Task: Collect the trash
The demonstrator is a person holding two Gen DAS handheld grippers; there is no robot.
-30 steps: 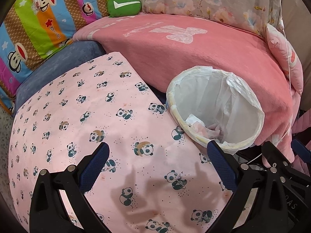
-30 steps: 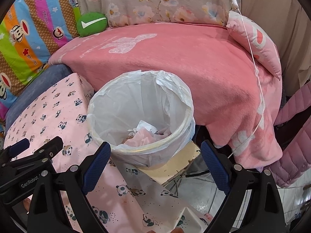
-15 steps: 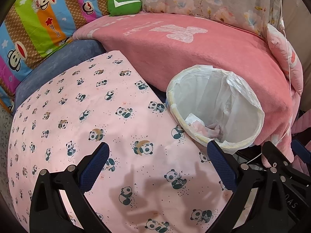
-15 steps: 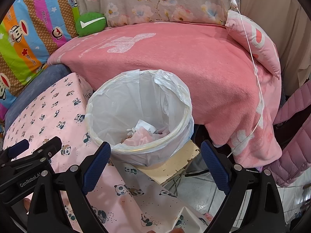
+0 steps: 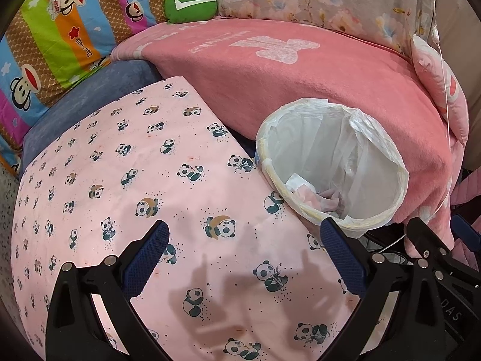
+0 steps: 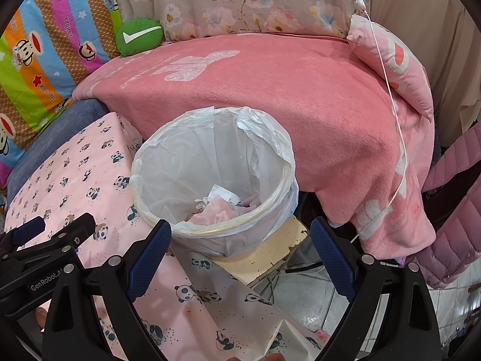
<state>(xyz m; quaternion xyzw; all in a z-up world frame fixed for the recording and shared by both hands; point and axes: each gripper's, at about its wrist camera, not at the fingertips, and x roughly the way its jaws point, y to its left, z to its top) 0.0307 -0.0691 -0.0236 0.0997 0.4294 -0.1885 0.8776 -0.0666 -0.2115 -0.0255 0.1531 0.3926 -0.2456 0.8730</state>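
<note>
A round bin lined with a white plastic bag (image 5: pixel 378 162) (image 6: pixel 186 156) stands on a cream stool (image 6: pixel 270 252) beside the table. Crumpled pink and white paper trash (image 5: pixel 315 192) (image 6: pixel 219 207) lies at its bottom. My left gripper (image 5: pixel 243 255) is open and empty above the pink panda tablecloth (image 5: pixel 135 165), left of the bin. My right gripper (image 6: pixel 240 255) is open and empty, just in front of the bin's near rim. The left gripper also shows at the lower left of the right wrist view (image 6: pixel 39 243).
A sofa under a pink blanket (image 5: pixel 300 75) (image 6: pixel 300 90) lies behind the bin, with a green cushion (image 5: pixel 189 4), a striped monkey quilt (image 5: pixel 60 30) and a pink pillow (image 6: pixel 390 60). A pink puffer jacket (image 6: pixel 457 210) hangs at right. Tiled floor (image 6: pixel 315 300) shows below the stool.
Both grippers stay open and almost still. The views shift only slightly, the bin sitting a touch lower in the right wrist view.
</note>
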